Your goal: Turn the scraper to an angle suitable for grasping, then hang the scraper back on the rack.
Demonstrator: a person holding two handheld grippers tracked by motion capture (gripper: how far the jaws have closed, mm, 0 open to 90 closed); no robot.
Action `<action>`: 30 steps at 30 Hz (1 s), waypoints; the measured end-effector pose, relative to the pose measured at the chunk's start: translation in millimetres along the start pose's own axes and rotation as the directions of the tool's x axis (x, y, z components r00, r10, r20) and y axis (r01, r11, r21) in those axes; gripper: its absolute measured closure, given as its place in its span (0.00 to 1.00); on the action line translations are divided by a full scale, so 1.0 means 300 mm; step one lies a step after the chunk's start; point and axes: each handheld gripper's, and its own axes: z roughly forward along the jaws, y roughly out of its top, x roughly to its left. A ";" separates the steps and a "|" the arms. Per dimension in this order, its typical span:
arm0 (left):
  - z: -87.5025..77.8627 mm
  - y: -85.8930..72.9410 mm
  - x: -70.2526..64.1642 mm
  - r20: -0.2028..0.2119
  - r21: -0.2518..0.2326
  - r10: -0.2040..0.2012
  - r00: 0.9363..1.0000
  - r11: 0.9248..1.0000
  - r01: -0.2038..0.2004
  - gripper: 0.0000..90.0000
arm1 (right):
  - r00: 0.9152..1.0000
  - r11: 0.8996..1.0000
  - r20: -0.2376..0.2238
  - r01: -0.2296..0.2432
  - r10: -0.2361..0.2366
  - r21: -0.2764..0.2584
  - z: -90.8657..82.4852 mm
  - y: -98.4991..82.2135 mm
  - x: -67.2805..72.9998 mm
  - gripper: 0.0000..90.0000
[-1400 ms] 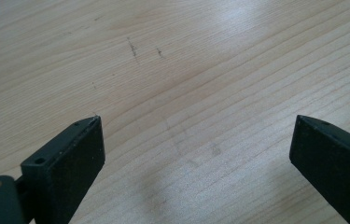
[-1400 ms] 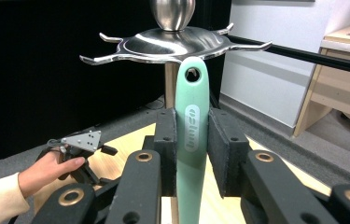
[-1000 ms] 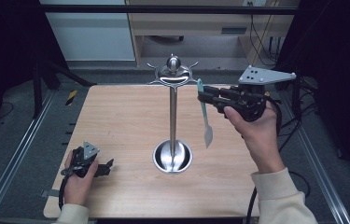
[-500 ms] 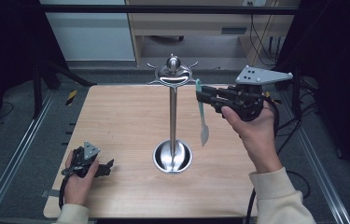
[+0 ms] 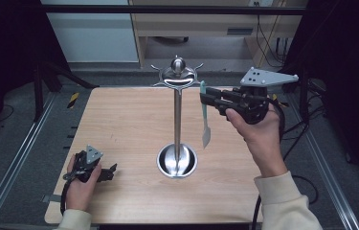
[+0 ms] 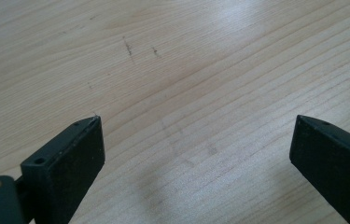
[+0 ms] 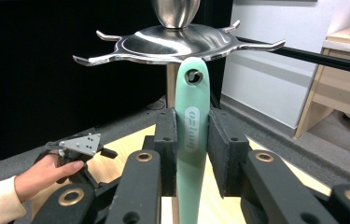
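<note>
While the utensil is carried up to the rack, the scene breaks down like this:

Work in hand: hanging a mint-green spatula (image 7: 191, 140) on a metal hook stand (image 5: 177, 115) that rises from the middle of the bench (image 5: 119, 124).

Right gripper (image 5: 205, 99): its fingers (image 7: 165, 140) are clamped on the spatula's handle from both sides, gripping below the hanging hole so that the hole stays free for a hook.

Spatula: upright between the right fingers, with the handle end above them and the pale blade (image 5: 206, 136) hanging below them, clear of the bench. Gripped near the top like this, it hangs plumb of its own weight.

Hanging hole (image 7: 194, 76): just above the right fingers and right under the rim of the stand's hook crown (image 7: 177, 44). I cannot tell whether a hook has entered it.

Hooks: the prongs curl upward, so I judge that the hole must be lifted over a tip and then lowered.

Left gripper (image 5: 101, 173): resting on the bench near its front left corner, well apart from the stand, with its fingers (image 6: 65, 158) spread wide over bare wood and nothing between them. It looks parked out of the way, since the hanging needs one hand.

Risk: a nudge against the tall, slim post could rock the stand.
</note>
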 end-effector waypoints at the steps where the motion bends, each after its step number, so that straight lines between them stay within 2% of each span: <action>1: 0.000 0.000 0.001 0.001 0.001 0.000 1.000 1.000 0.000 0.03 | 1.000 1.000 -0.001 0.001 -0.001 -0.001 0.001 0.000 0.000 0.82; 17: 0.002 0.001 -0.003 0.000 0.002 0.004 1.000 1.000 -0.004 0.03 | 1.000 0.999 -0.009 -0.015 0.015 -0.028 0.000 -0.014 -0.002 0.82; 21: 0.004 0.000 -0.003 0.000 0.003 0.004 1.000 1.000 -0.004 0.03 | 1.000 1.000 -0.011 -0.015 0.014 -0.023 -0.003 -0.016 -0.001 0.77; 30: 0.006 0.000 -0.005 0.001 0.006 0.007 1.000 1.000 -0.007 0.03 | 1.000 1.000 0.026 -0.006 0.006 0.002 -0.044 -0.022 -0.016 0.76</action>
